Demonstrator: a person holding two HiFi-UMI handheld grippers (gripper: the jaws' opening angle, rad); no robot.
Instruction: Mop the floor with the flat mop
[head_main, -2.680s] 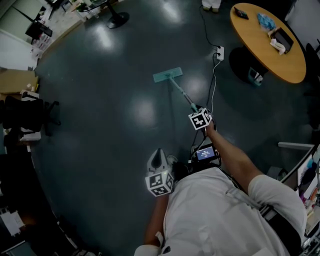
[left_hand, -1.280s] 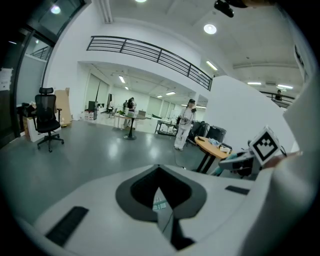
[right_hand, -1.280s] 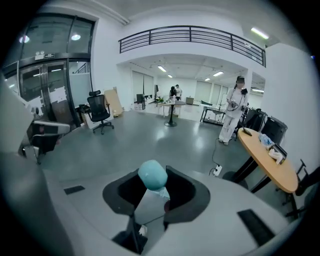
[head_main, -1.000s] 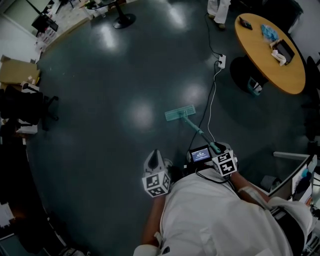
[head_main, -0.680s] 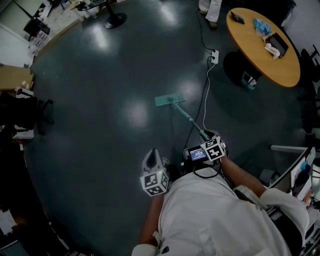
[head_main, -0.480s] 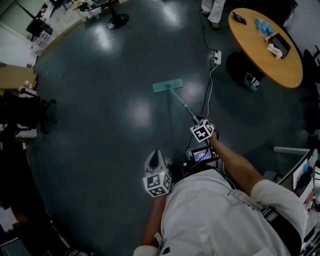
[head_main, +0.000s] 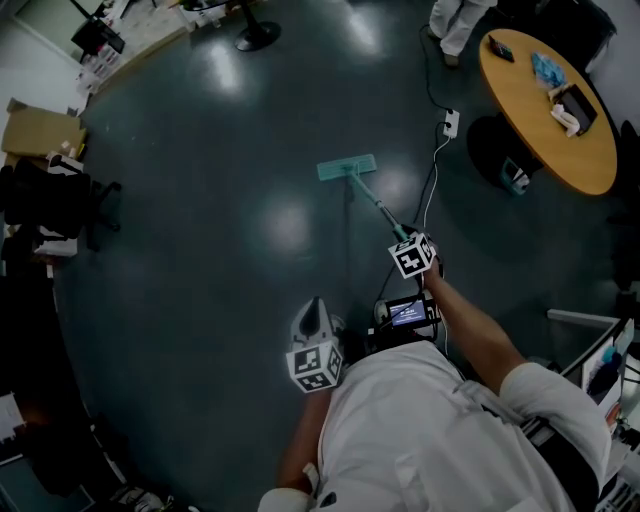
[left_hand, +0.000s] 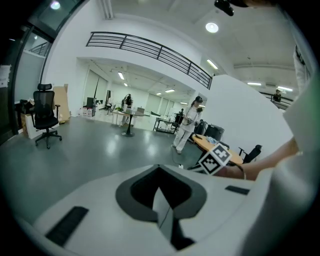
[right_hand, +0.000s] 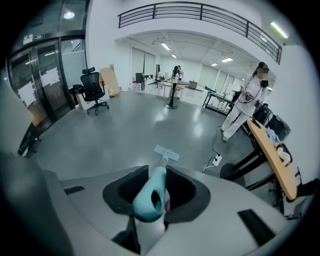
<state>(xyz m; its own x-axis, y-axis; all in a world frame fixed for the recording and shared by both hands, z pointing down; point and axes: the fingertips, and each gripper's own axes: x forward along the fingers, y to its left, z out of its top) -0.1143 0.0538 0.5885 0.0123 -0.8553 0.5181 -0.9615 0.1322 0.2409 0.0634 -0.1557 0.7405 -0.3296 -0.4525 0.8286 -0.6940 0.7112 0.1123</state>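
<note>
The flat mop's teal head (head_main: 347, 167) lies on the dark floor well ahead of me, and its thin handle (head_main: 377, 205) slants back to my right gripper (head_main: 405, 240). That gripper is shut on the mop handle, with my right arm stretched forward. In the right gripper view the handle's teal end (right_hand: 150, 197) sits between the jaws and the mop head (right_hand: 166, 153) shows beyond. My left gripper (head_main: 312, 318) hangs near my waist, away from the mop. In the left gripper view the left gripper (left_hand: 161, 202) is shut with nothing in it.
A round wooden table (head_main: 545, 110) stands at the right with small items on it. A power strip (head_main: 451, 122) and its white cable (head_main: 432, 185) lie beside the mop's path. A person in white (head_main: 458, 25) stands beyond. An office chair (head_main: 60, 200) and a cardboard box (head_main: 40, 130) are at the left.
A second ago the mop head was drawn in close to me. My right arm has since pushed it forward, away from me. The left gripper has stayed put.
</note>
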